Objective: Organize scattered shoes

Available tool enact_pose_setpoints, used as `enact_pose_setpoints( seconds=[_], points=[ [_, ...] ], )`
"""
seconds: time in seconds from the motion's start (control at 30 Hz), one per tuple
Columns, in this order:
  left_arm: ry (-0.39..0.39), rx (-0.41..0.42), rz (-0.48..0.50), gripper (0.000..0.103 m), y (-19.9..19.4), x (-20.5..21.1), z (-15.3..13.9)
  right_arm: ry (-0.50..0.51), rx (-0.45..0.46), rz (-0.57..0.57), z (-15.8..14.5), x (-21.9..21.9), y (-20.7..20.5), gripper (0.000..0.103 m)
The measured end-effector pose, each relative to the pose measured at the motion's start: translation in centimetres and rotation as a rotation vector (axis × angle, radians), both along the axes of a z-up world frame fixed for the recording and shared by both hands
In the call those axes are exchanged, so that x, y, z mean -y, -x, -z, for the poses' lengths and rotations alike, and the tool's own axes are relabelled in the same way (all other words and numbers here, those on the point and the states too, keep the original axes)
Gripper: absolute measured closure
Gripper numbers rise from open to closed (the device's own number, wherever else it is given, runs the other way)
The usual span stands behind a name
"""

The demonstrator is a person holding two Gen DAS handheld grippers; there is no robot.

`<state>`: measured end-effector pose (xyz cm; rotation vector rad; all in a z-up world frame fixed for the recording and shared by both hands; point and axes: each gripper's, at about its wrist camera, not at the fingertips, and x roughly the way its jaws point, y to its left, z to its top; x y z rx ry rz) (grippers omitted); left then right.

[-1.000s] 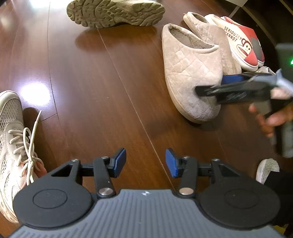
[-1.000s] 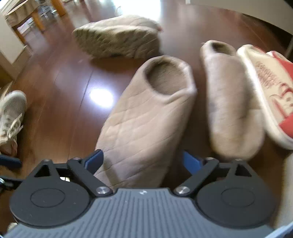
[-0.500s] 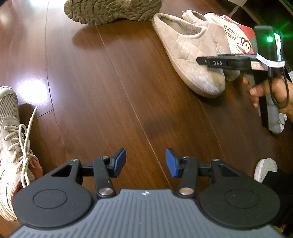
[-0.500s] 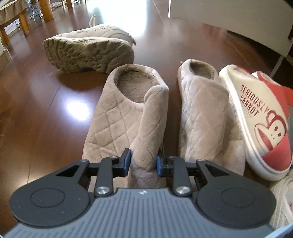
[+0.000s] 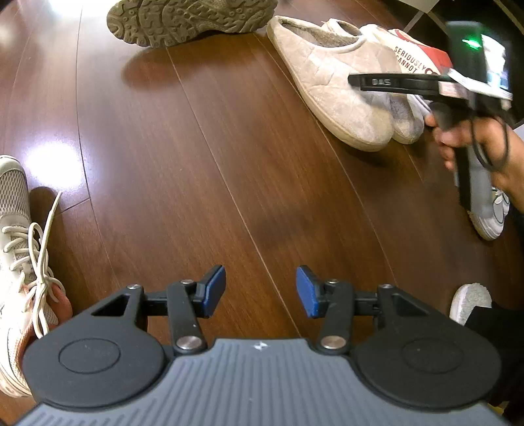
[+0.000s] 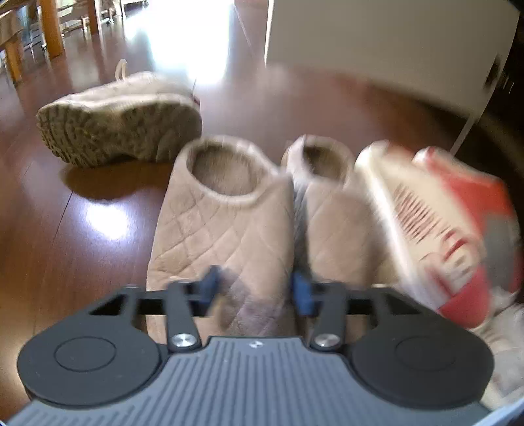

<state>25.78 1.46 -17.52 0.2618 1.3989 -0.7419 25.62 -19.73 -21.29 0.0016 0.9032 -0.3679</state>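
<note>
- Two grippers are yours here. In the left wrist view, your left gripper fills the bottom of the frame, its blue pads about half spread over bare wood floor with nothing between them.
- Just left of it, at the lower left edge, lies a white laced sneaker. A white toe peeks in at the lower right, and another white shoe sits at the right edge, partly hidden behind your hand.
- In the right wrist view, your right gripper sits at the bottom centre. Its jaws are opening, with the toe of the near slipper between the pads; motion blur hides whether the pads touch it.
- That beige quilted slipper lies flat, toe toward you, opening away, at the centre of the frame. Its twin slipper lies just right of it, side by side and touching.
- Right of the pair, a red and white slipper with printed lettering leans at a tilt against the twin.
- Farther off, upper left in that view, a tan shoe rests on its side, tread facing you, apart from the slippers.
- At the right of the left wrist view, your right hand grips the handle above the slipper toes.
- Farthest, wooden legs stand in the top left corner.
</note>
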Motion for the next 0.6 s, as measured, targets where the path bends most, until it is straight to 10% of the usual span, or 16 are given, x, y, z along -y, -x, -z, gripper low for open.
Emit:
enact_pose_setpoints(
  seconds=[0.13,0.23,0.6],
  points=[
    [0.006,-0.001,0.010,0.050,0.0,0.2,0.0,0.127,0.077,-0.214,-0.9,-4.6,0.5,0.025],
    [0.013,0.000,0.019,0.050,0.3,0.2,-0.2,0.100,0.036,-0.335,1.5,-6.2,-1.0,0.072],
    [0.020,0.012,-0.025,0.050,-0.3,-0.7,-0.4,-0.038,-0.068,-0.249,3.8,-3.2,-2.5,0.063]
  ],
)
